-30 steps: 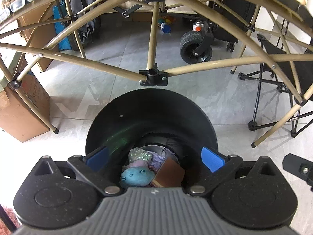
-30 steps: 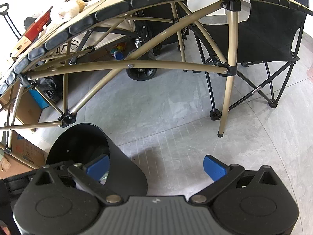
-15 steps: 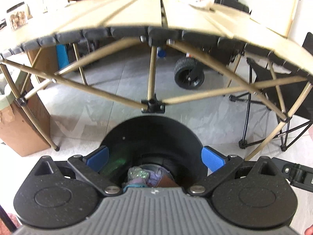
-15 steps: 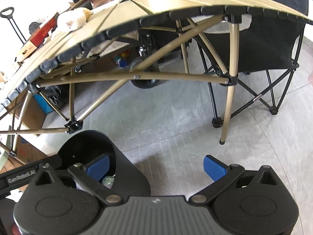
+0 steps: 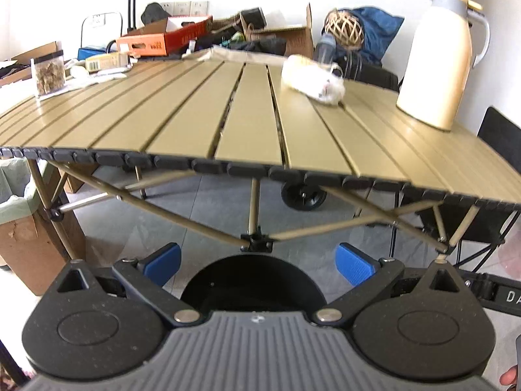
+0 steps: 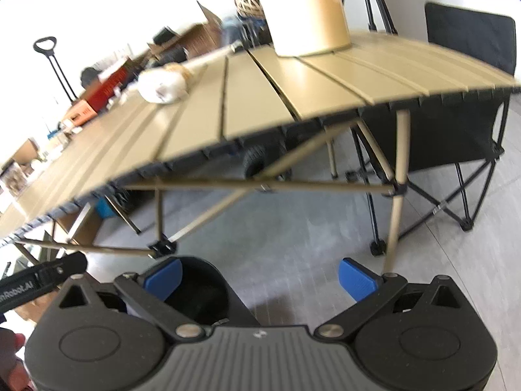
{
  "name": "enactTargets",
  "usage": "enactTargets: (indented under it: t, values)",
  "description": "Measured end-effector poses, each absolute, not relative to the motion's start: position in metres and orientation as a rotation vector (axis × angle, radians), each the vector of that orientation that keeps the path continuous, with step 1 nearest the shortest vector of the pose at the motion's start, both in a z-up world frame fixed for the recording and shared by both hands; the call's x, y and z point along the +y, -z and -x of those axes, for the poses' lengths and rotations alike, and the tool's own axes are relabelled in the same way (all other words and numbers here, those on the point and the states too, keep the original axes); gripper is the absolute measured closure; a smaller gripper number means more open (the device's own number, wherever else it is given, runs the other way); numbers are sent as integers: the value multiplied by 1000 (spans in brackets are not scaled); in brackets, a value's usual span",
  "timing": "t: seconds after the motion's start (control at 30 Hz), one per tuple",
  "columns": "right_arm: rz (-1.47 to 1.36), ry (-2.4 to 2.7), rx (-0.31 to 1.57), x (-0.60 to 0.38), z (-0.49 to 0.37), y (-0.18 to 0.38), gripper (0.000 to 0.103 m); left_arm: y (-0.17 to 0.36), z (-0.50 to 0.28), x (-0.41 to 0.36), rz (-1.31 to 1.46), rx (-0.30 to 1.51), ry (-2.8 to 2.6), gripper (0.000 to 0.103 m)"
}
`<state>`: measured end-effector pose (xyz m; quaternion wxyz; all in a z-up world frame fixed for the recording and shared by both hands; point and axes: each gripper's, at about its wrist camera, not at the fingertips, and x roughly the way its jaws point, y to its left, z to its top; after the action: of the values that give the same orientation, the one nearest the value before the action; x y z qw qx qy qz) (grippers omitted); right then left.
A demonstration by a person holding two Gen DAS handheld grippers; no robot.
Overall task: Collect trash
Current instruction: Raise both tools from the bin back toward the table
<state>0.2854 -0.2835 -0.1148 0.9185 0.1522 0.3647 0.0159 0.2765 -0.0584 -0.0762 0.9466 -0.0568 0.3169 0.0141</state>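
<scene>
Round black plastic bin (image 5: pixel 254 280), contents hidden, beneath slatted tan folding table's edge (image 5: pixel 228 166); left gripper (image 5: pixel 257 260) and right gripper (image 6: pixel 260 273) wide open, empty.

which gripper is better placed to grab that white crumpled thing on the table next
Probably the right gripper: open and empty, and the white crumpled thing lies toward the table's right side, near the thermos. The left gripper, also open, is centred over the black bin.
</scene>
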Motion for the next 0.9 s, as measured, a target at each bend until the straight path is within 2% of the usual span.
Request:
enactTargets:
  t: [0.4, 0.9]
  values:
    - [-282, -110, 571, -262, -277, 58, 0, 28, -266, -36, 133, 506, -55, 0]
    - [-239, -138, 480, -237, -312, 11, 0, -19, -291, -8, 169, 417, -85, 0]
